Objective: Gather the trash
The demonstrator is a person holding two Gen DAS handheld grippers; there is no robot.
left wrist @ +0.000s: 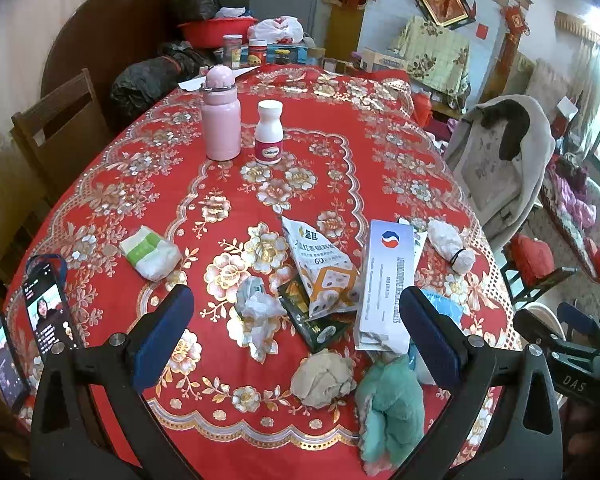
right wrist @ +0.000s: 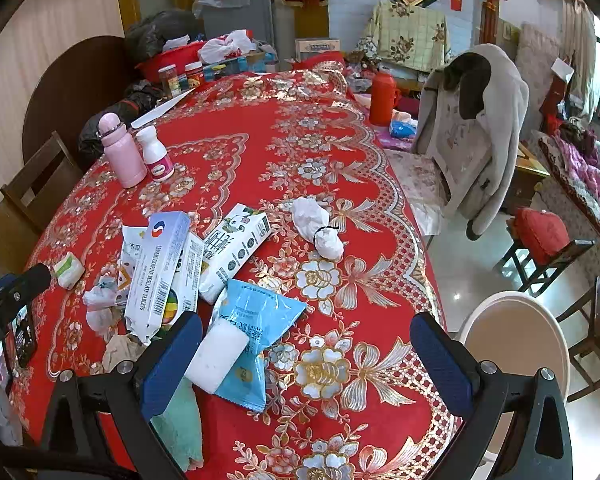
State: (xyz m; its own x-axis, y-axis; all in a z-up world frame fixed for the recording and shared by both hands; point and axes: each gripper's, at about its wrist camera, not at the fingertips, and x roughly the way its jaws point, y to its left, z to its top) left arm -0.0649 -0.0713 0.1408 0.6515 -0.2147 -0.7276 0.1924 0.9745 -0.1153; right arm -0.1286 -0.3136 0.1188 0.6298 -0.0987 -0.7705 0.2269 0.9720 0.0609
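Trash lies heaped on the red flowered tablecloth (left wrist: 284, 92). In the left wrist view my left gripper (left wrist: 298, 340) is open above a crumpled tissue (left wrist: 260, 312), a beige paper ball (left wrist: 322, 376), a snack bag (left wrist: 324, 268) and a white medicine box (left wrist: 384, 288). A teal cloth (left wrist: 392, 408) lies near the right finger. My right gripper (right wrist: 306, 364) is open over the cloth, its left finger beside a blue wrapper (right wrist: 260, 320) with a white block (right wrist: 220, 356) on it. Further off lie a milk carton (right wrist: 236, 248) and a tied white bag (right wrist: 318, 224).
A pink bottle (left wrist: 220, 120) and a white pill bottle (left wrist: 269, 132) stand mid-table, with a tissue pack (left wrist: 150, 252) at the left. Two lit phones (left wrist: 48, 304) sit at the left edge. A cream round bin or stool (right wrist: 516, 344) and a coat-draped chair (right wrist: 472, 128) stand right of the table.
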